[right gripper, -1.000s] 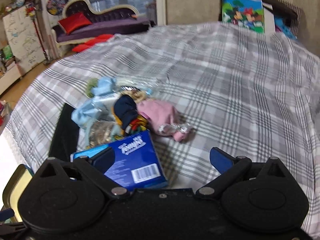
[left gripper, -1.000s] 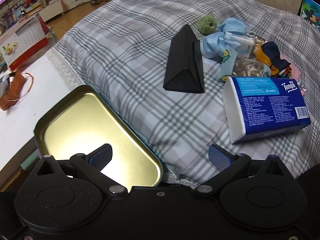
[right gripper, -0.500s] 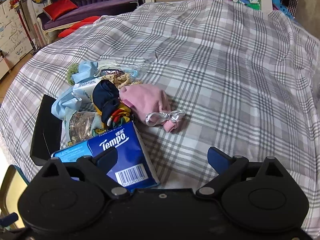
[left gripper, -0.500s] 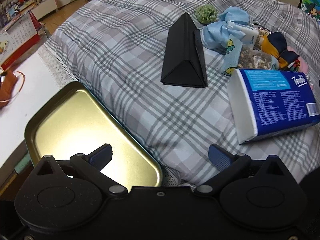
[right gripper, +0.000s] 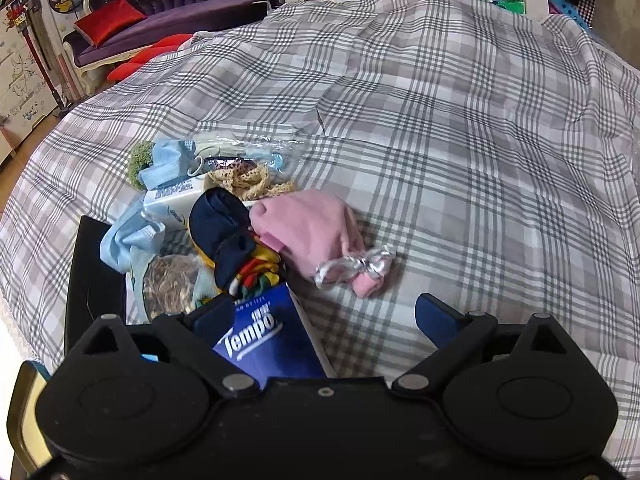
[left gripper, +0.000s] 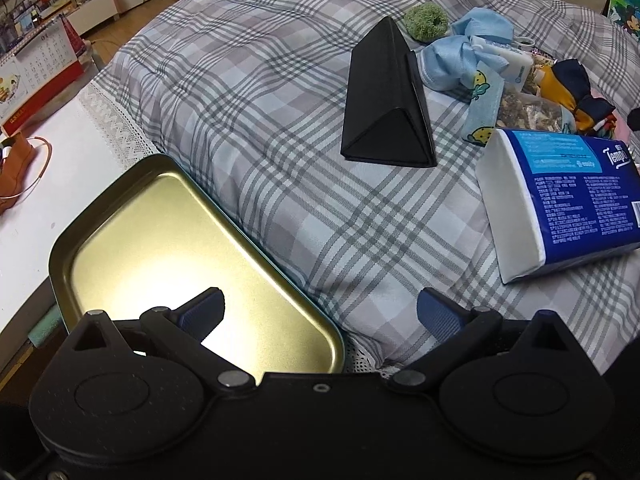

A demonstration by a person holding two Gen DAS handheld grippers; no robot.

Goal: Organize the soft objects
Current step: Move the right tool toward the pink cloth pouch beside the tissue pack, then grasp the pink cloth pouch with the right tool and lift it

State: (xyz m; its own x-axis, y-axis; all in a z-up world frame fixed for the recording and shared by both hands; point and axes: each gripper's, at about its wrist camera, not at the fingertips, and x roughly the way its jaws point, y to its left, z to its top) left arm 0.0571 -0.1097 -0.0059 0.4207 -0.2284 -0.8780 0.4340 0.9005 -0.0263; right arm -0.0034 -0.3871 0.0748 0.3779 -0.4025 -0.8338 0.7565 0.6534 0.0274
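Tissue pack [right gripper: 264, 340] slid nearer right gripper [right gripper: 320, 314]; fingers [right gripper: 436, 316] apart.

left tongs [left gripper: 320, 308]: spread wide, empty | right tongs [right gripper: 316, 314]: spread, apparently empty

One metal tray [left gripper: 120, 216], gold inside. One black triangular case [left gripper: 386, 96]. One blue tissue pack [left gripper: 560, 200], Tempo brand. One smaller white wipes pack [right gripper: 176, 196]. One green fuzzy scrunchie [left gripper: 425, 20]. One light blue cloth bundle [left gripper: 460, 56], maybe more than one piece, can't separate them. One printed blue strap [left gripper: 484, 108] with yellow figures. One navy and yellow sock bundle [right gripper: 228, 236], piece count unclear. One pink pouch [right gripper: 312, 232] with one silver bow [right gripper: 360, 266]. One beige lace trim [right gripper: 248, 178]. One clear bag of brown bits [right gripper: 172, 280]. One clear plastic bag [right gripper: 256, 148] at the back. Two grippers: left gripper [left gripper: 320, 310], right gripper [right gripper: 320, 316]. One desk calendar [left gripper: 36, 72].
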